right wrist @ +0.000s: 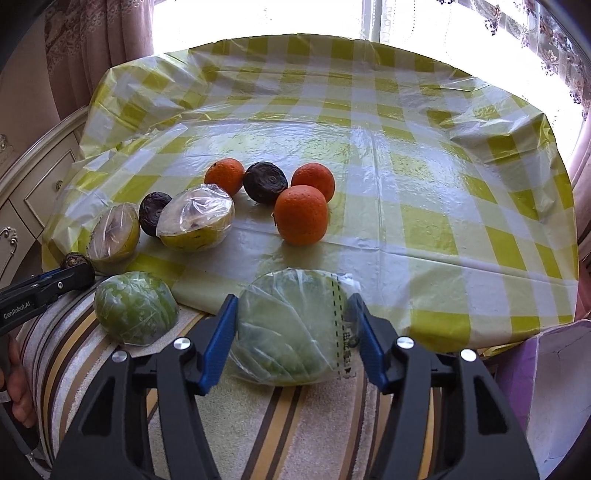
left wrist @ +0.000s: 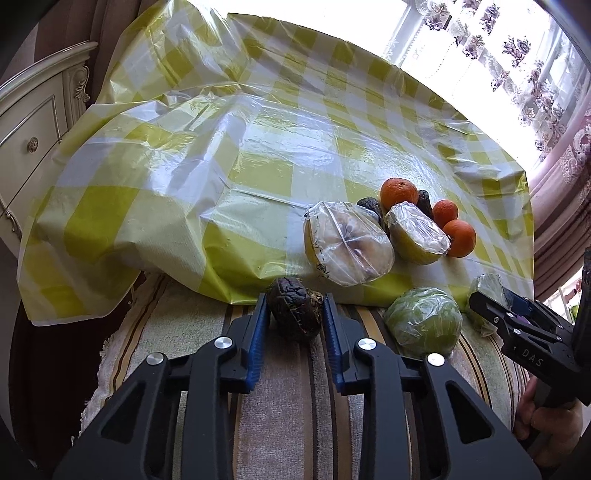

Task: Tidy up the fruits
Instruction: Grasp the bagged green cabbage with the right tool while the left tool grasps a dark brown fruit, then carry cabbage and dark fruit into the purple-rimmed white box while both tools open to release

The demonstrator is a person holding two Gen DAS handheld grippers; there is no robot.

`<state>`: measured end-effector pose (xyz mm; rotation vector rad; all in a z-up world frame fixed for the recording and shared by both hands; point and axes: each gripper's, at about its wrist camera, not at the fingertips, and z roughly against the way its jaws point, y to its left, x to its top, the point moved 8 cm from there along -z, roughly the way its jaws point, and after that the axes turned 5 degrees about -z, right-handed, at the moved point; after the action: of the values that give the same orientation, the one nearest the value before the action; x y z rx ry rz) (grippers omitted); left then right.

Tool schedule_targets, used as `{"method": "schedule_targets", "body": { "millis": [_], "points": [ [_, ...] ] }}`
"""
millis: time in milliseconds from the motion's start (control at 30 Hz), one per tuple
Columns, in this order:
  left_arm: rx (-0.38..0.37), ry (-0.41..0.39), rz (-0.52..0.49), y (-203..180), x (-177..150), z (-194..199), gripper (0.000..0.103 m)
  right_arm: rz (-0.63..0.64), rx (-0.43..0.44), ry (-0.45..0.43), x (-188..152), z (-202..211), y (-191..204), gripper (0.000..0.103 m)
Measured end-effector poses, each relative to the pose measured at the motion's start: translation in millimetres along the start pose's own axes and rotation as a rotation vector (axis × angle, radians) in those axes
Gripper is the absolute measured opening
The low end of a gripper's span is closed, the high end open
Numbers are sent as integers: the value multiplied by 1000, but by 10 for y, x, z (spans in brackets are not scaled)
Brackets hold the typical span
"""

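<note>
My left gripper (left wrist: 295,308) is closed around a dark wrinkled fruit (left wrist: 294,312) on the striped towel (left wrist: 280,406). My right gripper (right wrist: 291,314) grips a plastic-wrapped green melon half (right wrist: 291,328) on the towel. A second wrapped green half (right wrist: 135,308) lies to its left. On the yellow checked cloth (right wrist: 406,184) sit three oranges (right wrist: 301,214), two more dark fruits (right wrist: 265,181) and two wrapped yellow fruit halves (right wrist: 197,218).
A cream cabinet (left wrist: 33,122) stands at the left. Curtains and a bright window (right wrist: 443,18) are behind the table. A purple box (right wrist: 554,387) sits at the right edge.
</note>
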<state>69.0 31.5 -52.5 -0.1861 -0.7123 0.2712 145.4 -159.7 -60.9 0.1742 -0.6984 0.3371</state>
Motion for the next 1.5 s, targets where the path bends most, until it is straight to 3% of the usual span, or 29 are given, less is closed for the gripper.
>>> {"method": "schedule_targets", "body": {
  "millis": [300, 667, 1033, 1267, 1500],
  "points": [
    [15, -50, 14, 42, -4, 149, 26, -85, 96, -23, -29, 172, -133, 60],
    [32, -112, -11, -58, 103, 362, 26, -197, 250, -99, 110, 662, -362, 60],
    [0, -172, -87, -450, 310, 608, 26, -266, 175, -138, 120, 981, -908, 60],
    [-60, -166, -173, -986, 369, 582, 26, -346, 153, -143, -70, 1084, -1375, 60],
    [-141, -112, -282, -1700, 315, 344, 26, -458, 155, -149, -296, 1150, -1920, 60]
  ]
}}
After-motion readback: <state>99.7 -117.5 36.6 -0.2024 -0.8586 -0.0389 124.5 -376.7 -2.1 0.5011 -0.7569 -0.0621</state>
